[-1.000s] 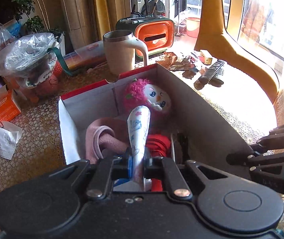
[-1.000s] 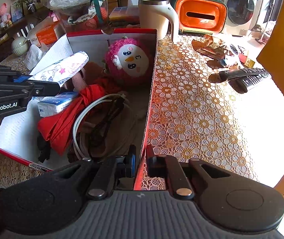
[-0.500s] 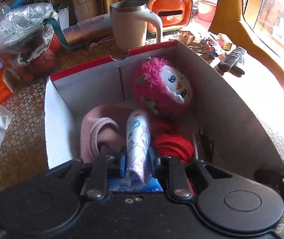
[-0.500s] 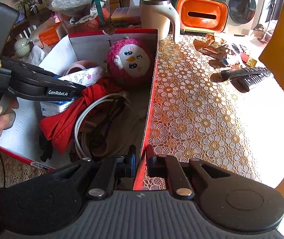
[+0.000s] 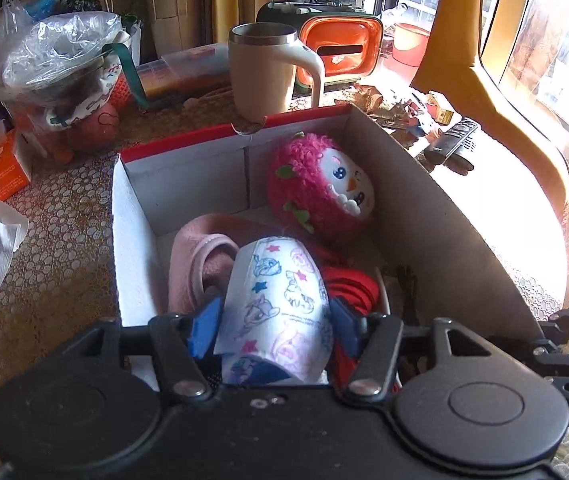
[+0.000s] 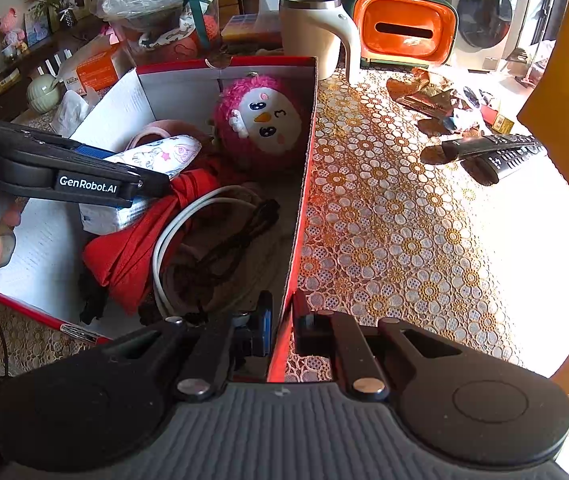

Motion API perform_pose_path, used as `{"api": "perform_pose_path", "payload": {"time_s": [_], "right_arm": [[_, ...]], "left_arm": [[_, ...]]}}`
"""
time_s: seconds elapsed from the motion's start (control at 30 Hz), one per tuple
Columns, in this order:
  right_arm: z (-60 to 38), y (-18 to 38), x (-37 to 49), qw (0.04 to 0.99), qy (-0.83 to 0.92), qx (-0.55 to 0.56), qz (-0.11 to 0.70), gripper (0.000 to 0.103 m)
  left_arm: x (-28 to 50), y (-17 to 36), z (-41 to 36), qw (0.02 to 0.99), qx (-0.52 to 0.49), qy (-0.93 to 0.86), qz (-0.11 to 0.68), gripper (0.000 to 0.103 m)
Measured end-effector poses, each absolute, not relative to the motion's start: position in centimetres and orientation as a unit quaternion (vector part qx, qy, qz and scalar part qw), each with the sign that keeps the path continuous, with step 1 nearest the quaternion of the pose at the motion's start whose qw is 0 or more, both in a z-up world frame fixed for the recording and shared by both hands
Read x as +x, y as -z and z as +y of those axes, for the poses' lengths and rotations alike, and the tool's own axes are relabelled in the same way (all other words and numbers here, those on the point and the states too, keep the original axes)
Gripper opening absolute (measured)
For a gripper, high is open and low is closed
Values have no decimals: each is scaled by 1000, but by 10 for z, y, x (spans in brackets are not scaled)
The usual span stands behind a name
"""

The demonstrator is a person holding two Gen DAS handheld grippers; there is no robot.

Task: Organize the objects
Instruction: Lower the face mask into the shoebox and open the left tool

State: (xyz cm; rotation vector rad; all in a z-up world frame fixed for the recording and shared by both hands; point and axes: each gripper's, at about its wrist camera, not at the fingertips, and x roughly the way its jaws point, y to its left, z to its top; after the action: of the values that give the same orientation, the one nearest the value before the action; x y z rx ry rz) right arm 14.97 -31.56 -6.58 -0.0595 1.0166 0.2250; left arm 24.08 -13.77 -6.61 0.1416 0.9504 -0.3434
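Left wrist view: the box (image 5: 436, 216) sits on the desk (image 5: 56, 248), its wall pinched by the right gripper's (image 6: 282, 330) jaws, probably to steady it. Left gripper (image 5: 270, 324) jaws have just been opening, releasing the cartoon-print pack (image 5: 276, 304) onto the pile inside.

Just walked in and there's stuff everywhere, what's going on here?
A person is packing things into a box with two handheld grippers. The left gripper has just been opening around a printed pack that lies among the pink plush and red cloth. The right gripper is clamped on the box wall.
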Motion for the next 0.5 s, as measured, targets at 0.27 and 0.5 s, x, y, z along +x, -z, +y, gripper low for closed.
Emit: {"api": "perform_pose_path", "payload": {"time_s": [0.27,0.5], "right_arm": [[-312,69,150,865,-102,-36,489,10],[-310,69,150,866,-98,-43,489,10]], "left_arm": [[217,48,-129,876,54,193,438,67],[195,27,-116,886,42,203,415,73]]}}
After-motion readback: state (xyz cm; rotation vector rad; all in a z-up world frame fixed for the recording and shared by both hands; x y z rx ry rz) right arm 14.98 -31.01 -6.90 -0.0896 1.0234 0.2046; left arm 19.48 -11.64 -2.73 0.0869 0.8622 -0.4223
